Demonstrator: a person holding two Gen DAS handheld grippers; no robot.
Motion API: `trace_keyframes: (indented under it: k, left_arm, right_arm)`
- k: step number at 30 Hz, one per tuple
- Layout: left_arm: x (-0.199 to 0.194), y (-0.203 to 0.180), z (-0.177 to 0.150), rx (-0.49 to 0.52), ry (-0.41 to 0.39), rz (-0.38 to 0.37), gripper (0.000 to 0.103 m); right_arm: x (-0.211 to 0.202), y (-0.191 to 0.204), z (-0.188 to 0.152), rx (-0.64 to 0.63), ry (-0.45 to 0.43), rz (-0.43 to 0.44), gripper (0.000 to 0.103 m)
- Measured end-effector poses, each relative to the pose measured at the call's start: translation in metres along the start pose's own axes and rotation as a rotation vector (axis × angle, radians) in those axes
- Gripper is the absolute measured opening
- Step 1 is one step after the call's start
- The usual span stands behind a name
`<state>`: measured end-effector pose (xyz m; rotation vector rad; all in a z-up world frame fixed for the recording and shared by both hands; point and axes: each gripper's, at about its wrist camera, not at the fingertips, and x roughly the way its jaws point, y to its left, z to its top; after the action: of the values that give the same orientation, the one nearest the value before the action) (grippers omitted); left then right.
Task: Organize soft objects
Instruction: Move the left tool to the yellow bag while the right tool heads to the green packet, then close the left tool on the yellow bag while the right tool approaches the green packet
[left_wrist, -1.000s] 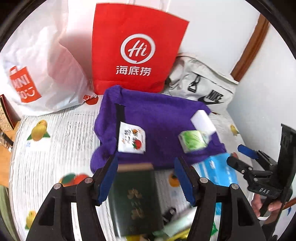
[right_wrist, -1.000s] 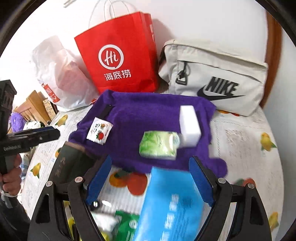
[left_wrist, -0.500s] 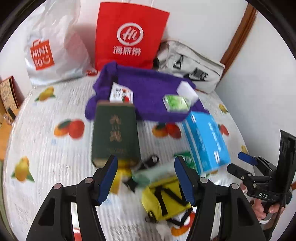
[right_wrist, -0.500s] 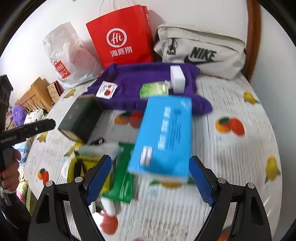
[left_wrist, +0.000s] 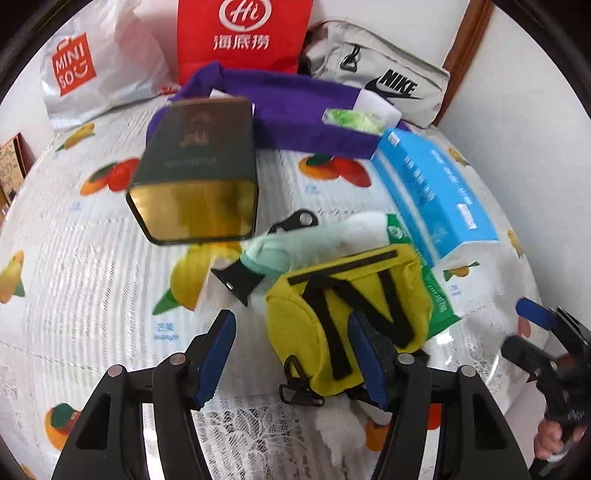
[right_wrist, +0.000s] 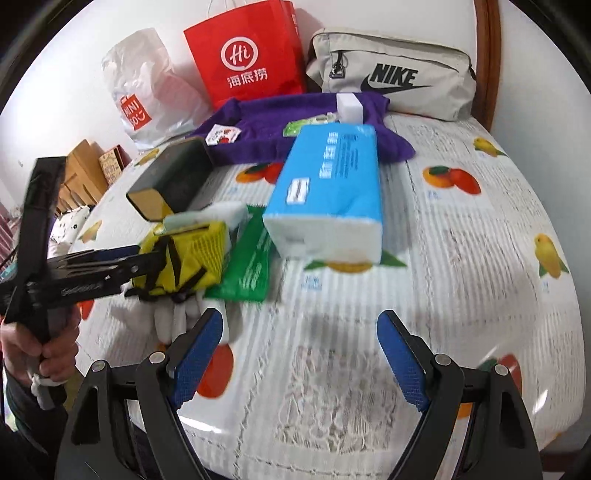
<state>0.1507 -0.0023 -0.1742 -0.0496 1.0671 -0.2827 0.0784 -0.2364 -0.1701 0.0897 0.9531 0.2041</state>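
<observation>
The round table (right_wrist: 480, 258), covered in a fruit-print cloth, carries a crowded pile, and the crowding is the main hazard. At the back the purple towel (right_wrist: 295, 122) lies spread with a white sponge block (right_wrist: 349, 107) and a small green tissue pack (left_wrist: 351, 120) on it, so lifting the towel would likely tip both off. The blue tissue pack (right_wrist: 332, 192) overlaps a flat green wipes packet (right_wrist: 251, 266), and dragging either could shift the other. The dark green tin (left_wrist: 199, 173) is rigid and sits just beside the soft heap, easy to knock. The yellow pouch (left_wrist: 347, 314) lies near the table's front edge; the left gripper (left_wrist: 291, 354) is spread wide, empty, one finger close against the pouch, whose loose black straps might snag. The right gripper (right_wrist: 299, 354) hangs released over bare cloth.
</observation>
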Motion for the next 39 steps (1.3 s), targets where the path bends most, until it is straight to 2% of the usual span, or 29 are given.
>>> trace_keyframes:
  k: [1,3,6,10,12,19,22,29,32,39]
  left_arm:
    - [0.002,0.001,-0.002,-0.007,-0.006,-0.020,0.054]
    - [0.003,0.000,-0.002,-0.009,-0.007,-0.056,0.039]
    - [0.002,-0.002,-0.002,0.003,-0.022,-0.053,0.032]
    - [-0.016,0.004,-0.002,-0.020,-0.064,-0.154,0.026]
    - [-0.029,0.006,-0.002,-0.018,-0.088,-0.154,0.017]
    - [-0.044,0.021,-0.003,-0.024,-0.121,-0.128,0.015]
    - [-0.047,0.035,-0.004,-0.065,-0.128,-0.131,0.015]
    - [-0.059,0.073,-0.009,-0.135,-0.178,-0.058,0.015]
    - [-0.062,0.087,-0.011,-0.164,-0.185,-0.053,0.015]
    - [-0.057,0.102,-0.016,-0.189,-0.175,-0.057,0.015]
  right_arm:
    - [0.000,0.001,-0.003,-0.008,0.001,-0.002,0.085]
    - [-0.002,0.002,-0.008,-0.025,-0.002,-0.008,0.085]
    - [-0.002,0.004,-0.010,-0.024,-0.008,0.000,0.085]
    - [0.002,0.005,-0.009,-0.013,-0.007,0.016,0.085]
    - [0.002,0.007,-0.009,-0.015,-0.007,0.016,0.085]
    - [0.008,0.016,-0.007,-0.020,-0.001,0.032,0.085]
    - [0.010,0.021,-0.006,-0.023,-0.002,0.037,0.085]
    - [0.011,0.045,-0.007,-0.077,-0.032,0.073,0.085]
    - [0.016,0.056,-0.008,-0.110,-0.034,0.075,0.085]
    - [0.037,0.050,0.003,-0.047,-0.019,0.043,0.084]
